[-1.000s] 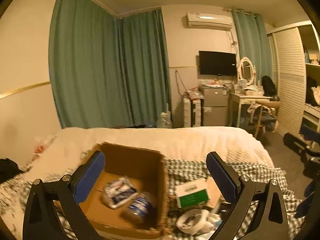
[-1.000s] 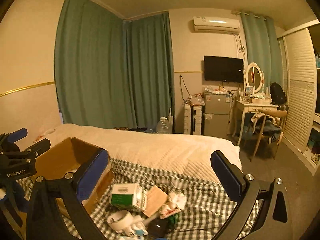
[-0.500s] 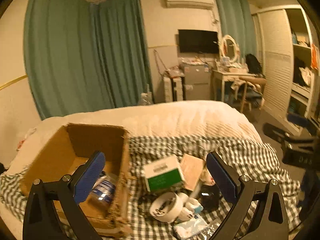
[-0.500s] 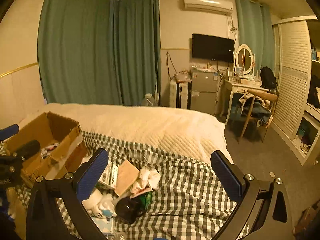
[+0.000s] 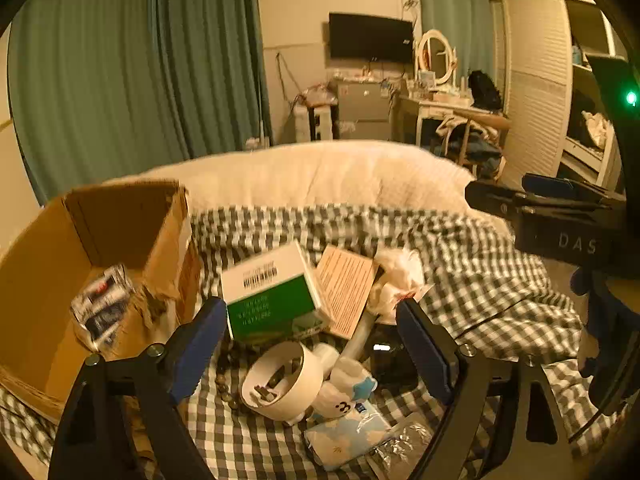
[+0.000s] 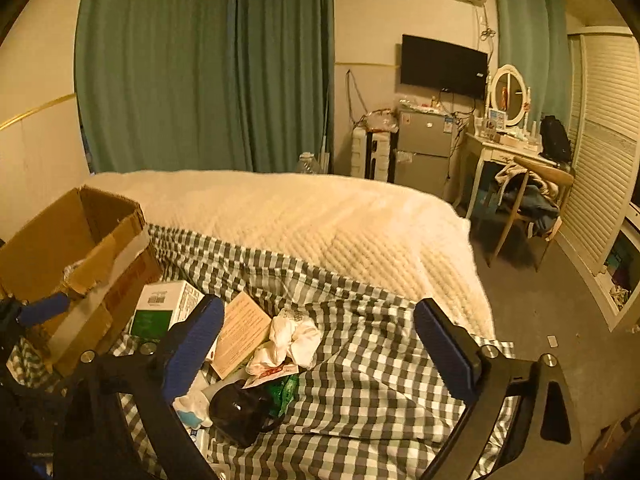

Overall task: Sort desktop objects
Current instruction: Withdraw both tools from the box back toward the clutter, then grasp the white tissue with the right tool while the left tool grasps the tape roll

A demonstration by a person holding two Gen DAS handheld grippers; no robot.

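1. The left claw [image 5: 310,344] is spread wide with nothing pinched. Its jaws have just been closing a little, and between them lie only loose things on the bed: a roll of tape [image 5: 282,380] nearest, and white packets [image 5: 348,384] beside it.
2. The right claw [image 6: 316,344] is likewise spread and empty, jaws just drawn in slightly. Between its fingers sit a crumpled white tissue [image 6: 292,340] and a dark round thing [image 6: 238,410] lower down; what that is I cannot tell.
3. Just beyond the left claw stands a green and white box [image 5: 272,292], tilted, touching a brown card [image 5: 346,290] on its right.
4. Left of the left claw, the cardboard box [image 5: 120,224] stands open on the checked blanket [image 5: 480,276], a shiny packet [image 5: 102,306] already inside. It looks like the bin for sorting.
5. Judged from this, the step is reaching for a first item. Pick one piece, centre it between the jaws, and come down slowly: the soft bed gives, and crowded neighbours may get nudged or caught too.
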